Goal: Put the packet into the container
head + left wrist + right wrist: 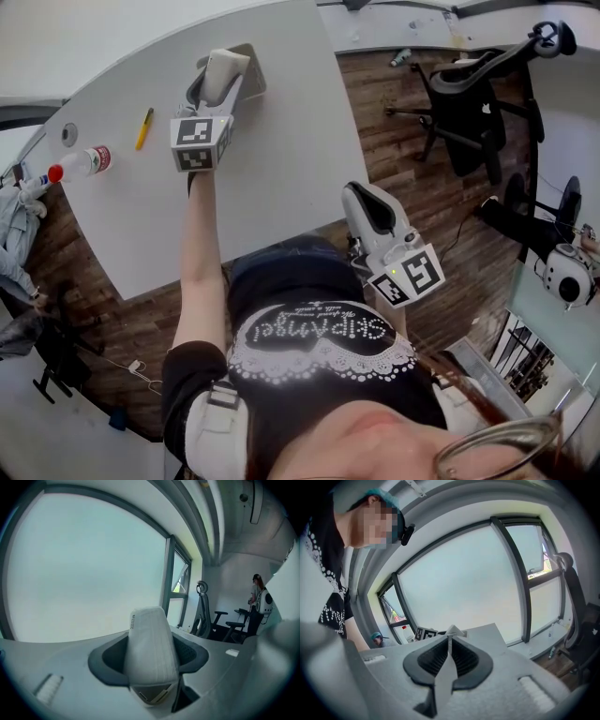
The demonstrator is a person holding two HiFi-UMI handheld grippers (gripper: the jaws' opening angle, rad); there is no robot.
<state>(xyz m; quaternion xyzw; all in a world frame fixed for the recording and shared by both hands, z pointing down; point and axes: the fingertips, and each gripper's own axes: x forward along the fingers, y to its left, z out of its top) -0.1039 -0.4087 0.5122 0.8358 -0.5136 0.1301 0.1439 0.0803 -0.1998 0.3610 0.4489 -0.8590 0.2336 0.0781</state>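
Fingers [108, 660] of left gripper [220, 89] clenched on packet [149, 644], container [256, 80] just beyond tips; right gripper [449, 656] pressed together, empty. Likely step: placing; next, lower into container, then loosen.

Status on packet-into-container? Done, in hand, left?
Done: the white ribbed packet is picked up and clamped in the jaws of the left gripper. In hand: it is held over the grey rectangular container on the white table. Left: lower it in and release; the jaws have not let go yet. The right gripper is shut, empty, off the table.
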